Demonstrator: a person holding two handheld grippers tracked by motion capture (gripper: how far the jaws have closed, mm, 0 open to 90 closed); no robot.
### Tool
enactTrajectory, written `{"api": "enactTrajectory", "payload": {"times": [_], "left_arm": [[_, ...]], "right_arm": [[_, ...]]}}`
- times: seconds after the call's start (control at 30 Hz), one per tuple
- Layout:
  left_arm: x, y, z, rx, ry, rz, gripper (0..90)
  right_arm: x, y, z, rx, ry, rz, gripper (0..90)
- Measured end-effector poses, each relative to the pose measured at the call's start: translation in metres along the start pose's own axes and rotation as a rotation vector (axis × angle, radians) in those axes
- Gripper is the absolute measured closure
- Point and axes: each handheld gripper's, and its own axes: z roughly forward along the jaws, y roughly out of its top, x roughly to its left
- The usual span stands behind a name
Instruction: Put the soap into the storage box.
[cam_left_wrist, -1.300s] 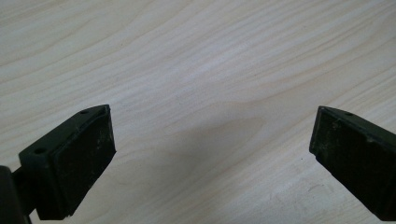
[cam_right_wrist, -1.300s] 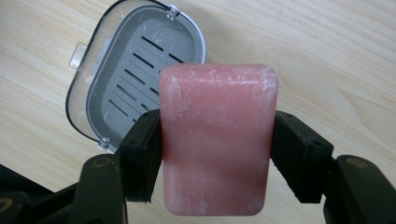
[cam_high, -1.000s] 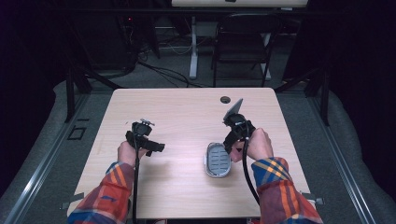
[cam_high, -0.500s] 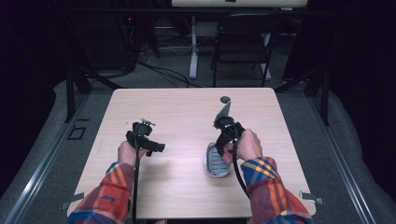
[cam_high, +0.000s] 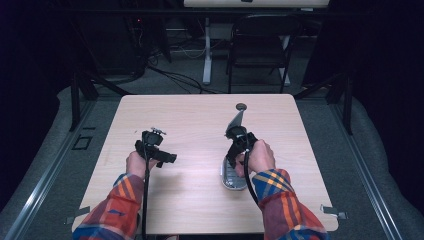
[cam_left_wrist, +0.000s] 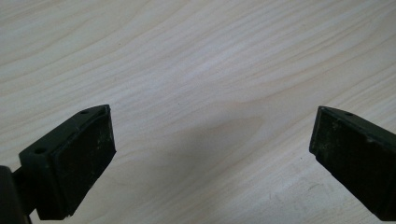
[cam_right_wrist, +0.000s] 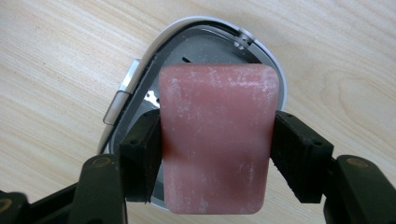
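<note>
Holding the pink soap bar (cam_right_wrist: 215, 140) above the metal soap dish (cam_right_wrist: 140, 84), the right gripper (cam_right_wrist: 217, 154) jaws could release off-centre, tipping it onto the counter (cam_high: 190, 120); left gripper (cam_left_wrist: 210, 154) jaws gape wide, empty.

My right tongs (cam_high: 235, 150) have come in from the right toward the middle of the high view and sunk a little. A second ago they stood up and to the right of the grey soap dish (cam_high: 231, 175), with my hand beside its right edge; now they hang over the dish's upper end, and my right hand (cam_high: 259, 157) covers its right side. The grey plate on top of the tongs, which leaned to the upper right before, now points nearly straight up the frame toward the small dark disc (cam_high: 241, 106). My right sleeve (cam_high: 280, 200) has followed leftward.
</note>
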Motion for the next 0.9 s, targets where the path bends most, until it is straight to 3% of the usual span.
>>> {"api": "enactTrajectory", "payload": {"times": [0.4, 0.53, 0.63, 0.8, 0.9], "left_arm": [[0.0, 0.0, 0.0, -0.001, -0.001, 0.003, 0.1], [-0.001, 0.0, 0.0, 0.0, -0.002, 0.004, 0.2], [-0.001, 0.0, 0.0, -0.003, -0.001, 0.006, 0.1], [0.0, 0.0, 0.0, -0.003, -0.001, 0.004, 0.1], [0.0, 0.001, 0.0, -0.002, -0.001, 0.006, 0.1]], "right_arm": [[-0.003, -0.004, 0.005, -0.026, 0.051, 0.112, 37.5], [-0.005, -0.009, 0.001, -0.045, 0.087, 0.119, 38.0], [-0.008, -0.014, -0.004, -0.029, 0.109, 0.101, 39.0], [-0.017, -0.025, -0.016, -0.14, 0.109, 0.092, 35.9], [-0.026, -0.031, -0.024, -0.17, 0.101, 0.072, 31.7]]}}
